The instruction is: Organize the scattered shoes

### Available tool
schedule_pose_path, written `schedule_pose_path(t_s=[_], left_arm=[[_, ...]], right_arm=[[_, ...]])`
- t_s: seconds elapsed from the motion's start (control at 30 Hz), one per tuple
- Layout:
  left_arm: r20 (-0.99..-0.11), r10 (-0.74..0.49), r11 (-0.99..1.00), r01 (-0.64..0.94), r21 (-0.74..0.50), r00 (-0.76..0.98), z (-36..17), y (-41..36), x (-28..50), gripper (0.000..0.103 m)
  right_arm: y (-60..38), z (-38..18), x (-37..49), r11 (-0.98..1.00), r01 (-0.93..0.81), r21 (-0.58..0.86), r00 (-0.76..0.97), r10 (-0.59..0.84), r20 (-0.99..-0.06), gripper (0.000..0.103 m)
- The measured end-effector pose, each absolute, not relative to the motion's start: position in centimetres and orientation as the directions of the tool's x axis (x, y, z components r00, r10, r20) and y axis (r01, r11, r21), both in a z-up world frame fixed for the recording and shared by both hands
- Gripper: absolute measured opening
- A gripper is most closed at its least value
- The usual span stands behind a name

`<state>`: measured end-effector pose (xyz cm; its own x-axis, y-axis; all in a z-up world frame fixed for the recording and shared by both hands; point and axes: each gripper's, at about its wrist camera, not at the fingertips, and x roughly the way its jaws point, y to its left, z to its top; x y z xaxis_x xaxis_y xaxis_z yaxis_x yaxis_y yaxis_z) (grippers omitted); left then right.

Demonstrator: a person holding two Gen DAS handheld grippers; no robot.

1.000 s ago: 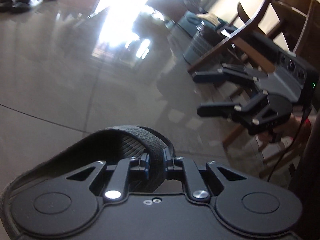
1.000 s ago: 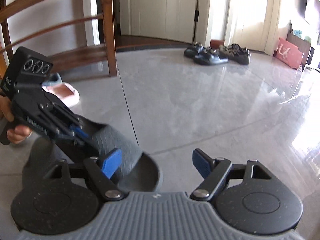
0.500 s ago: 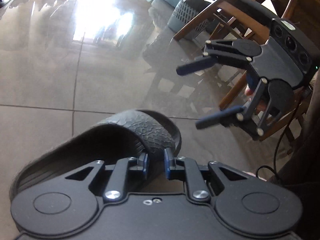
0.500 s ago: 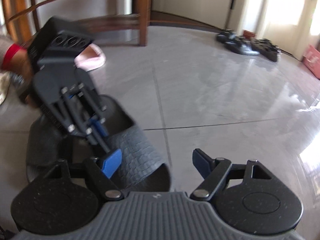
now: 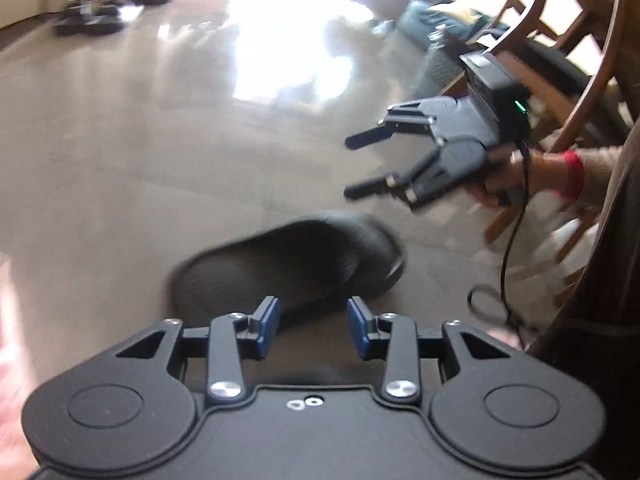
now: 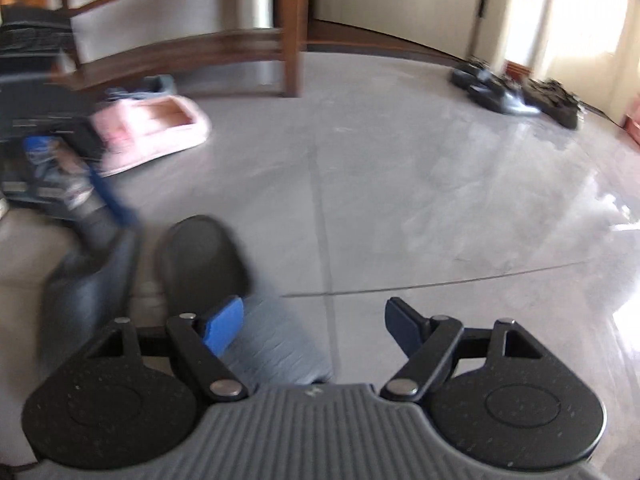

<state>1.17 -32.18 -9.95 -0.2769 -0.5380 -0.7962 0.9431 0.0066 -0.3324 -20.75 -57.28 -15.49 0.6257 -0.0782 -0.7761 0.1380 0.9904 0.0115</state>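
A black slide slipper lies blurred on the grey tiled floor just beyond my left gripper. Its blue pads stand apart and the jaws are opening, with nothing between them. In the right wrist view the same slipper lies low left, its ribbed strap partly under the left finger of my right gripper, which is open and empty. From the left wrist view the right gripper hangs above the slipper's toe, held by a hand. The left gripper shows as a blur at the left edge.
A pink slipper and a blue one lie by a wooden chair. A row of dark shoes stands near the door, the same shoes showing far left. More chairs and a basket crowd the right.
My left gripper let go of the black slipper's strap, spread its pads and drew back and up. The slipper now rests on the floor. The right gripper came lower over it.
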Motion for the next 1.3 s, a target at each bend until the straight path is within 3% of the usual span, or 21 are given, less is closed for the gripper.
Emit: schedule_pose_path(t_s=[0.2,0.4,0.6,0.8,0.97,1.3], left_arm=[[-0.874,-0.417,0.096,0.944,-0.315,-0.249,-12.5,-26.2,-1.1,0.044],[-0.912,-0.348,0.141,0.95,-0.278,-0.215,-16.4,-25.3,-3.1,0.045],[-0.911,-0.37,0.166,0.952,-0.257,-0.181,-17.7,-26.7,-3.9,0.044],[-0.909,-0.397,0.189,0.958,-0.217,-0.128,-18.0,-27.9,-3.1,0.045],[-0.92,-0.386,0.204,0.965,-0.162,-0.073,-19.0,-28.6,-2.7,0.045],[-0.915,-0.4,0.134,0.985,-0.112,-0.05,-19.3,-31.4,-3.9,0.045]], right_arm=[[-57.1,-16.8,-18.7,0.974,0.207,0.088,0.562,-0.045,-0.826,0.081],[-54.9,-16.7,-19.7,0.969,0.223,0.111,0.513,-0.02,-0.858,0.081],[-52.8,-15.6,-22.3,0.955,0.242,0.169,0.523,0.018,-0.852,0.081],[-50.2,-15.0,-26.0,0.983,0.049,0.179,0.452,0.137,-0.881,0.081],[-49.0,-17.7,-24.9,0.966,0.005,0.257,0.395,0.235,-0.888,0.08],[-46.7,-18.5,-22.8,0.991,-0.018,0.136,0.453,0.13,-0.882,0.081]])
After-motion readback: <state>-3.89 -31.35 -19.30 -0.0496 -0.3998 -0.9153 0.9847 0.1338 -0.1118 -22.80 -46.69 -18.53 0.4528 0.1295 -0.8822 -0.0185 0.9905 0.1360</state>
